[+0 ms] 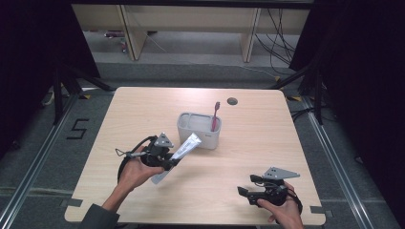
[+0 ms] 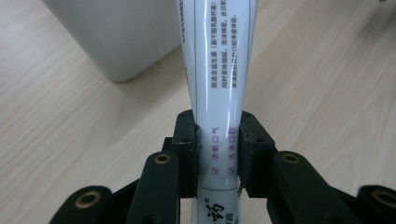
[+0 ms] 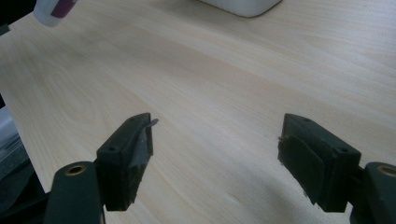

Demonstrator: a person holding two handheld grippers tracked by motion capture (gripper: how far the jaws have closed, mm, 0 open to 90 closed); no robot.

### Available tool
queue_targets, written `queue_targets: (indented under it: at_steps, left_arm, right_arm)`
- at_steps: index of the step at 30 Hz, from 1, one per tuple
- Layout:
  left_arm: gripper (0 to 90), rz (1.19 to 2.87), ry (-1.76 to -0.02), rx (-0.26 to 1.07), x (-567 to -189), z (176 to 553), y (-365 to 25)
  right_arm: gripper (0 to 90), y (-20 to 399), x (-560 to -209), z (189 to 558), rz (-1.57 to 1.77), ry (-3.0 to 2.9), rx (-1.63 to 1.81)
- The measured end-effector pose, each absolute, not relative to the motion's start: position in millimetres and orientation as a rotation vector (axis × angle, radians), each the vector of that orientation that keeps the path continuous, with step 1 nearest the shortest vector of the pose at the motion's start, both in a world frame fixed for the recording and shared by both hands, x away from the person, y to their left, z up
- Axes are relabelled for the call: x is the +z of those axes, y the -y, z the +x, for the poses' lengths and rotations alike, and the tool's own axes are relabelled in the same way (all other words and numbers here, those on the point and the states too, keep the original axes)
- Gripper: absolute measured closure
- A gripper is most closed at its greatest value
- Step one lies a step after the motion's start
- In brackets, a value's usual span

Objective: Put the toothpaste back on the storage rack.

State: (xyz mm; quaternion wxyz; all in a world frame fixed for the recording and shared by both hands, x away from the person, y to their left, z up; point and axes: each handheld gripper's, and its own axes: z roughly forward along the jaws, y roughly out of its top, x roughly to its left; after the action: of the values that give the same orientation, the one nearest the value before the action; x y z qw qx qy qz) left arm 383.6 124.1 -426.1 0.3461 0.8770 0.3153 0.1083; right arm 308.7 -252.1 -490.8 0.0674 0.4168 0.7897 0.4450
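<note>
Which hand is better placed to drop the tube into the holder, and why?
Left, probably. The left gripper is shut on the tube, whose far end lies by the holder. The right gripper is open, holds nothing and sits near the table's front edge, farther from the holder.

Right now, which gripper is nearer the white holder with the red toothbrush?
Left. The left gripper, shut on the toothpaste tube, is just beside the holder; the right gripper rests open near the table's front edge.
</note>
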Motion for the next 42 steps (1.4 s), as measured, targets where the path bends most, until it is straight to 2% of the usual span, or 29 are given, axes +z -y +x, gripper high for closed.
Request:
queue_targets:
  at_steps: [19,24,42]
  left_arm:
    - [71.5,2.004,-0.823,0.361,-400.4,389.6,-112.8]
    - [71.5,2.011,-0.809,0.376,-394.9,393.5,-106.8]
    - [71.6,1.850,-0.790,0.438,-366.5,410.7,-91.2]
  right_arm:
    - [26.8,254.4,-492.8,311.5,1.229,-2.380,1.342]
    - [26.8,256.1,-491.2,311.2,1.212,-2.369,1.311]
    - [26.8,256.2,-493.3,312.3,1.228,-2.358,1.354]
